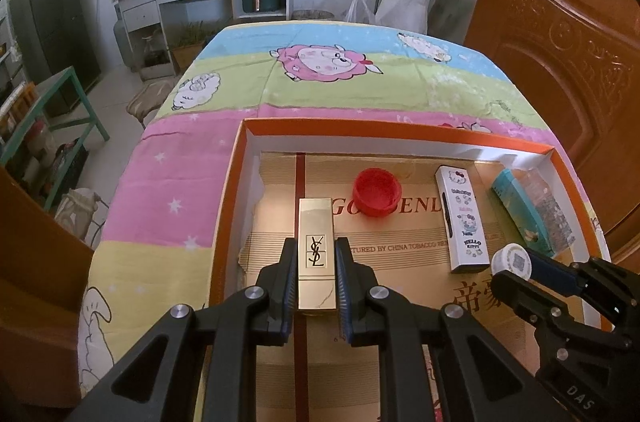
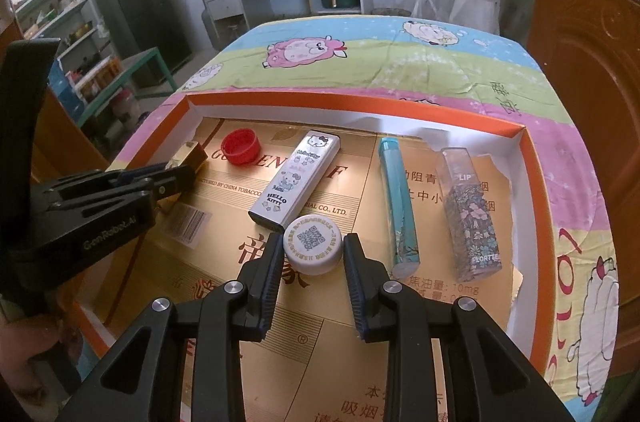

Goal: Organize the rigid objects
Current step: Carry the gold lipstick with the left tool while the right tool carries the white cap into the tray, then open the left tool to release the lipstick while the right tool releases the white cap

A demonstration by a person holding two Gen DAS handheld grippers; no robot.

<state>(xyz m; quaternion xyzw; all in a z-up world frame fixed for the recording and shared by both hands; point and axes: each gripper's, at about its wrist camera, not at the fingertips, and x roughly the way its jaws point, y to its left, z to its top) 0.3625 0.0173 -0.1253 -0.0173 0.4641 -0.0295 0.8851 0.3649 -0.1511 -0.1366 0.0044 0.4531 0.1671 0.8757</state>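
A gold YSL lipstick (image 1: pixel 316 218) lies lengthwise between the pads of my left gripper (image 1: pixel 316 246), which is shut on it over the left part of the orange-rimmed box (image 1: pixel 400 130). My right gripper (image 2: pixel 314 242) is shut on a white round cap with a QR code (image 2: pixel 312 236), just in front of the Hello Kitty case (image 2: pixel 296 178). In the left wrist view the right gripper (image 1: pixel 520 270) shows at the right with the cap (image 1: pixel 510 259). The right wrist view shows the left gripper (image 2: pixel 176 178) at the left, the gold lipstick (image 2: pixel 190 152) sticking out beyond it.
On the box's gold cardboard floor lie a red cap (image 2: pixel 241 146), a teal tube (image 2: pixel 398 198) and a floral lip gloss (image 2: pixel 472 218). The box sits on a table with a cartoon sheep cloth (image 2: pixel 360 62). A wooden door (image 1: pixel 560 42) stands at the right.
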